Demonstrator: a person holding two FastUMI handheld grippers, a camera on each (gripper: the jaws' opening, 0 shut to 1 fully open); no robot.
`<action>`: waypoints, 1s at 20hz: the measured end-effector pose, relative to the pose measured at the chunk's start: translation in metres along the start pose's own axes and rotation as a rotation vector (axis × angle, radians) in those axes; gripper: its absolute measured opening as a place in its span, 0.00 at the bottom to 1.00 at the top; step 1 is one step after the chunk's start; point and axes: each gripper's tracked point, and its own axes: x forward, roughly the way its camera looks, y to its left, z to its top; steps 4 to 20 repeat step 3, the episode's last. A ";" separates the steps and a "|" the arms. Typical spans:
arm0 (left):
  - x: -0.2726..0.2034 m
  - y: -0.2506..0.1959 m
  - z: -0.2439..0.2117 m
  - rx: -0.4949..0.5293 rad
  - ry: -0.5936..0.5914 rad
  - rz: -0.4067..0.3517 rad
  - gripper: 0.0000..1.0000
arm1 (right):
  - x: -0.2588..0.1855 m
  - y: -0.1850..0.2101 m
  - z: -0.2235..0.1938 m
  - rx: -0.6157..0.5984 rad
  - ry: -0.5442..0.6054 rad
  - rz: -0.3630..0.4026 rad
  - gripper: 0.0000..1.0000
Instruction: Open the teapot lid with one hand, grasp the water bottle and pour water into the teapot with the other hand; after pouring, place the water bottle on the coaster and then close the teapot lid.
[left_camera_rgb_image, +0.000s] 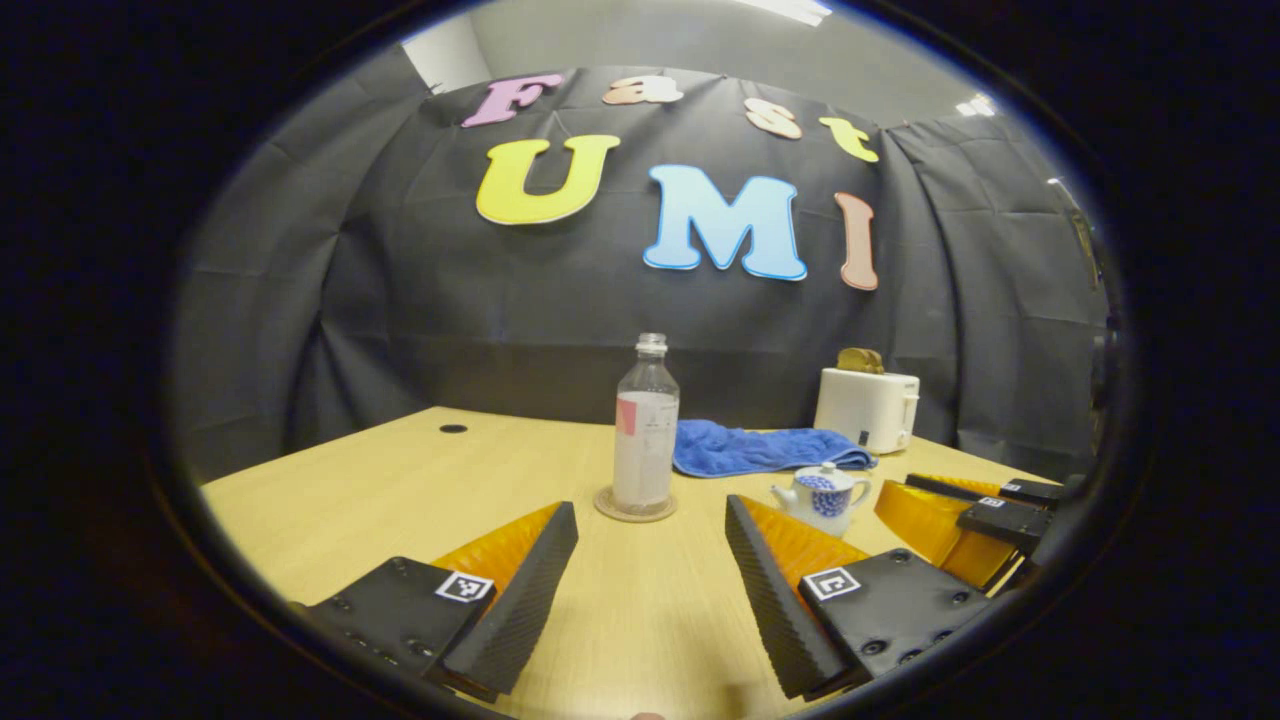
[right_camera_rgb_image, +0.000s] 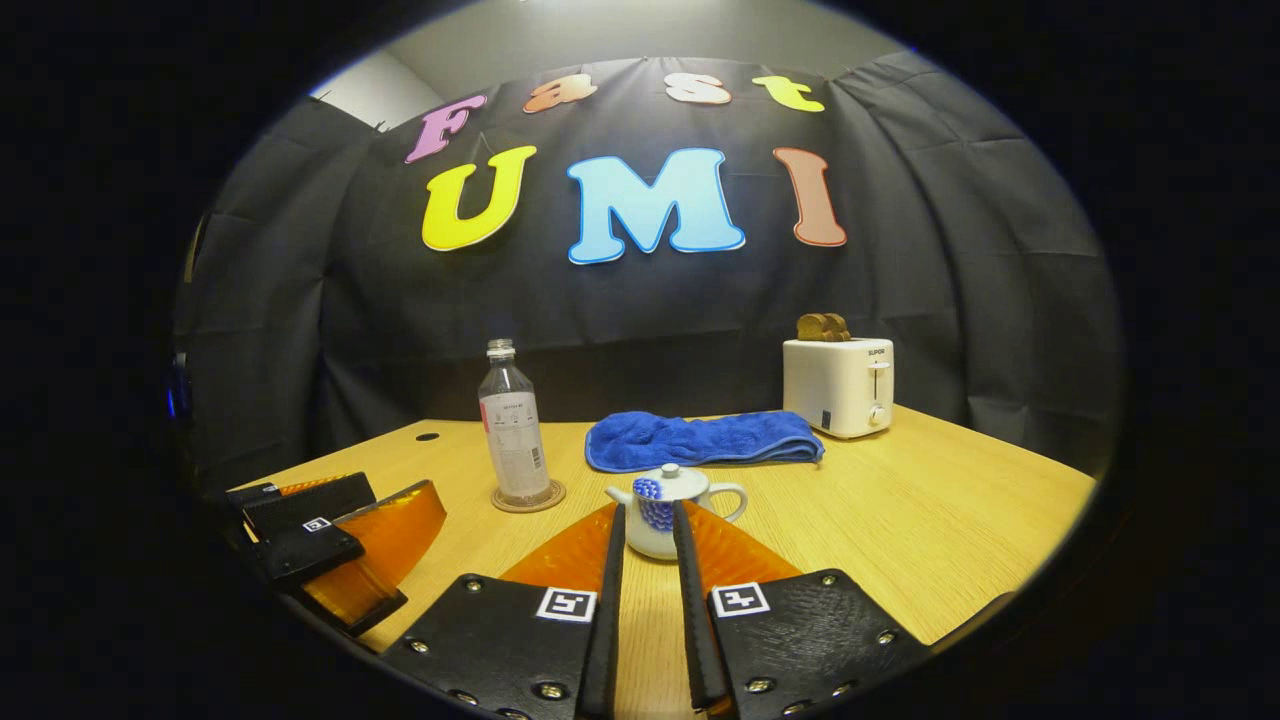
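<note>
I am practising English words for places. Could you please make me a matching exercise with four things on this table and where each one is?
Things:
1. water bottle
2. teapot lid
3. bread
4. blue towel

Places:
a. in the toaster
b. on the coaster
c. flat on the table, beside the toaster
d. on the teapot

Pairs: 1-b, 2-d, 3-a, 4-c
</note>
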 end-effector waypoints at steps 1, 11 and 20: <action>0.000 0.004 0.000 0.002 -0.018 0.014 1.00 | 0.001 -0.001 -0.001 -0.008 -0.001 -0.004 0.28; -0.001 0.007 0.000 0.009 -0.024 0.037 1.00 | 0.002 -0.002 -0.003 -0.019 -0.004 -0.008 0.28; -0.001 0.007 0.000 0.009 -0.024 0.037 1.00 | 0.002 -0.002 -0.003 -0.019 -0.004 -0.008 0.28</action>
